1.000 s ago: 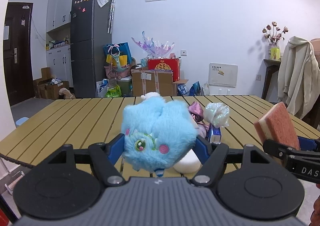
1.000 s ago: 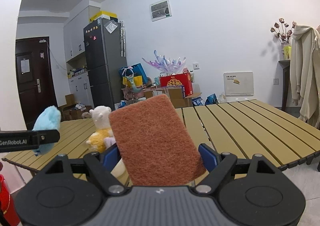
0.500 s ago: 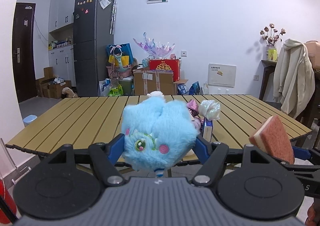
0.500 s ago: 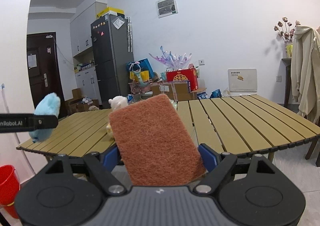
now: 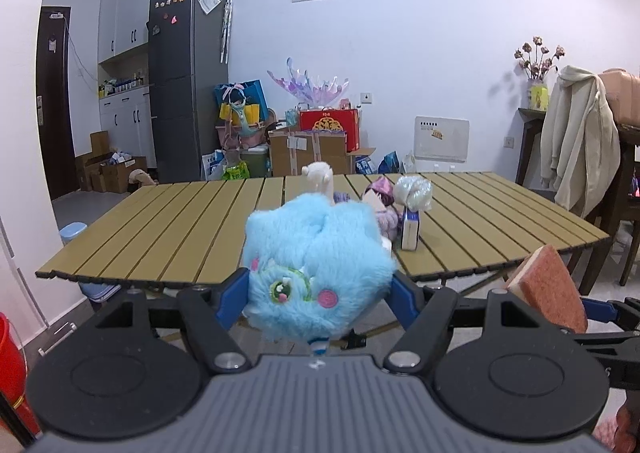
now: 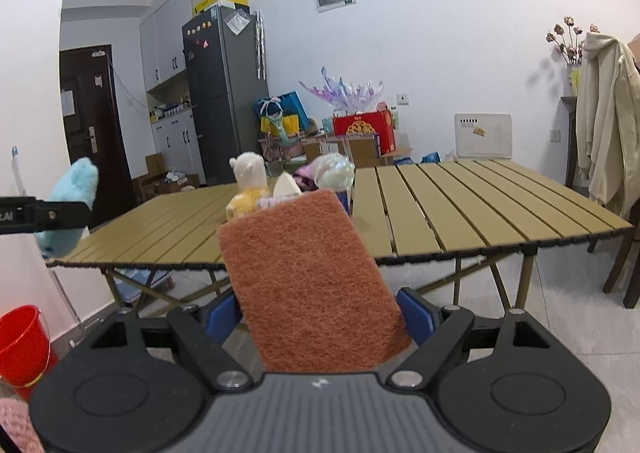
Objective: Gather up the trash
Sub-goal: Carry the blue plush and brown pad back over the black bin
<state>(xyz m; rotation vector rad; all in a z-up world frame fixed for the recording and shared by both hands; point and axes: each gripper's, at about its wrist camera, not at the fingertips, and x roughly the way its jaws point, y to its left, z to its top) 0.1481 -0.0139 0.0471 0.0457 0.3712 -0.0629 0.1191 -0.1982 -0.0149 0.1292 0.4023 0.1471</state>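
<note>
Left wrist view: your left hand-held gripper is clamped on the blue plush toy, pads pressing its fur on both sides. Compared with a second ago the bench has dropped back, and its near edge now lies beyond the toy; you are backing away with the load. The leftover heap stays on the slats.

Right wrist view: your right hand-held gripper is clamped on the brown scouring sponge, held upright. The bench has receded here too, and the red bucket has come into view low on the left, a likely place to drop both.
</note>
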